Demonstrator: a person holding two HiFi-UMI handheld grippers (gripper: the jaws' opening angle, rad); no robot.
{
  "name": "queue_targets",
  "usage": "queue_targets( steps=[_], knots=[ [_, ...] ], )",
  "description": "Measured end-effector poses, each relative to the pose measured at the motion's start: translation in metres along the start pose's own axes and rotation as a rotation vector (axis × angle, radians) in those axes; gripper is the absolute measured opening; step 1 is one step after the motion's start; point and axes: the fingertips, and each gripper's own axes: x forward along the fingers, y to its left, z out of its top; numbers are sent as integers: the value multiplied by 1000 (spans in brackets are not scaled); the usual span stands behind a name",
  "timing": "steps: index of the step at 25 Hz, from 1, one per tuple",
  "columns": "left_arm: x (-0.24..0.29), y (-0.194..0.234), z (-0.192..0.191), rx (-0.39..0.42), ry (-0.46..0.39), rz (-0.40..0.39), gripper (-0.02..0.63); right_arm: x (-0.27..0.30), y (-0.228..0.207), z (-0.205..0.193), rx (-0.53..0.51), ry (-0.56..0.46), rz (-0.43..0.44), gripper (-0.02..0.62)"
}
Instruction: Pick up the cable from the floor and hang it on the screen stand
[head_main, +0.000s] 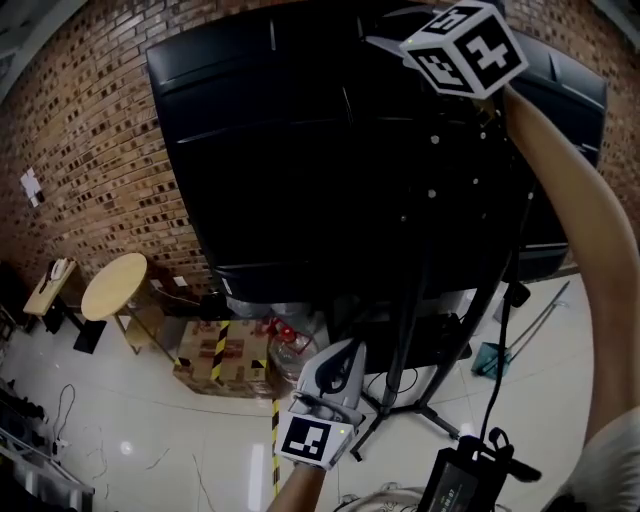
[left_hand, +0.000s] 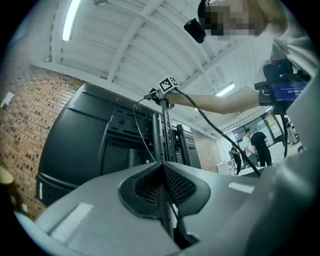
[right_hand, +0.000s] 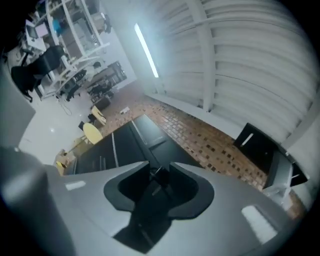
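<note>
Brick wall (head_main: 90, 130) behind flat black screen (head_main: 300, 150)

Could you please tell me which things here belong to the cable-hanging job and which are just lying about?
Job: cable, gripped by the right gripper; screen stand.
Lying about: round table; cardboard box.

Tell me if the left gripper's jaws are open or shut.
Shut. In the left gripper view, the left gripper shows both jaws pressed together along one seam, no gap between them.
</note>
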Motion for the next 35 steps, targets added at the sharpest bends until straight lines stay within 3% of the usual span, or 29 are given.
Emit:
queue_targets(
  steps=[3,7,9,13,17,21,25,27,30,33,35],
  knots=[
    [7,-8,5,19,-13,-26,18,-14,-29,-21,-52,52,-77,126],
    [17,-2,24,23,-21,-51,18,-43,-35,-48,-31,88,-93,127],
    [41,8,60,68,-32,-66,18,-52,-30,-59,-63,92,-96,126],
    [125,50,174,141,-132,-84,17,-57,-23,-68,-33,55,-110,127],
    [196,78,228,104,-87,-48,17,-56,-14,-83,8,49,-129,127],
    [214,71,233,81,-71,-53,17,-70,-24,-108,72,40,-175,127],
    [216,53,217,168,-43,-55,18,-101,-14,-144,163,-8,-199,127],
    [218,47,217,208,-45,-58,18,-114,6,-157,184,-65,-197,127],
    [218,37,216,201,-56,-79,18,-127,49,-171,214,-146,-182,129],
    [217,25,206,221,-54,-91,18,-136,78,-176,256,-227,-222,129],
    [216,18,197,241,-44,-95,18,-145,89,-182,301,-265,-252,78]
  ],
)
